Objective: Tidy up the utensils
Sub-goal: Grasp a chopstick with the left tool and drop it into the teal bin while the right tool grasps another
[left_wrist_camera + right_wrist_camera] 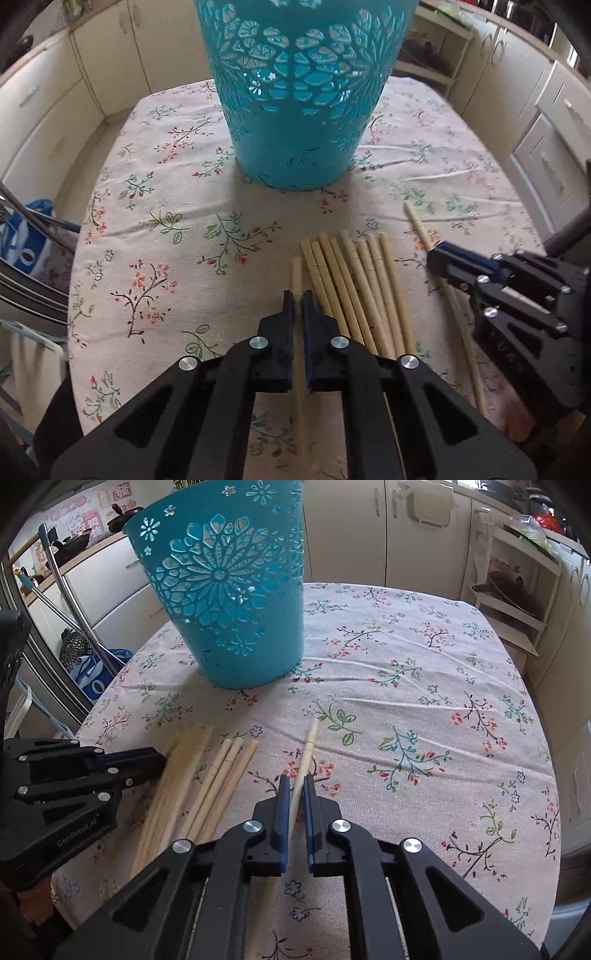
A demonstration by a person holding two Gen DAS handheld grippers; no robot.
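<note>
Currently, one chopstick is clamped in the left gripper and another in the right gripper, presumably for transfer into the bin; the bundle lies near the tabletop's front edge.

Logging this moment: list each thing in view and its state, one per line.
Left gripper: shut on one chopstick.
Left chopstick: held between the fingers.
Right gripper: shut on one chopstick.
Right chopstick: held, tip pointing forward.
Loose chopsticks: lying side by side on the tablecloth.
Blue basket: standing upright.
</note>
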